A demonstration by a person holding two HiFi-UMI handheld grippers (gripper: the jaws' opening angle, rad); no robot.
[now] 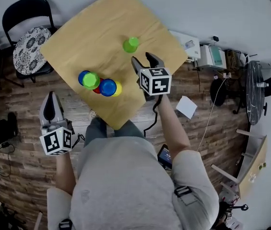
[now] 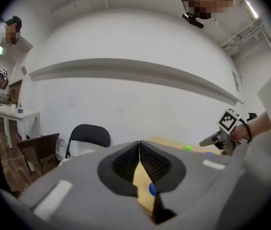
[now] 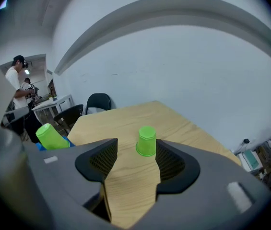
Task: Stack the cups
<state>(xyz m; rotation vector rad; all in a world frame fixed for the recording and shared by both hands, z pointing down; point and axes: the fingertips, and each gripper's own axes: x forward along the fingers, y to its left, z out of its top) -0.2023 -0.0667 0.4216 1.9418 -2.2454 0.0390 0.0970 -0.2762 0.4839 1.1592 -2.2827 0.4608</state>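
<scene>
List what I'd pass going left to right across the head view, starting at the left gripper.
Left gripper → tilted lime-green plastic cup in the cluster → blue plastic cup → lone upside-down lime-green plastic cup → white paper sheet on the floor.

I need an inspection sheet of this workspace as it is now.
surface: wooden table, bare around the cups.
job's things: green cup upside down, alone; cup cluster, blue, green, red, yellow, near the front edge.
clutter: nothing seen on the table.
grippers: right hand-held gripper open, aimed at the green cup, not touching; left hand-held gripper shut, empty, off the table.
cables: black cable hangs from the right hand-held gripper.
surroundings: black chair; paper sheet on the floor.
</scene>
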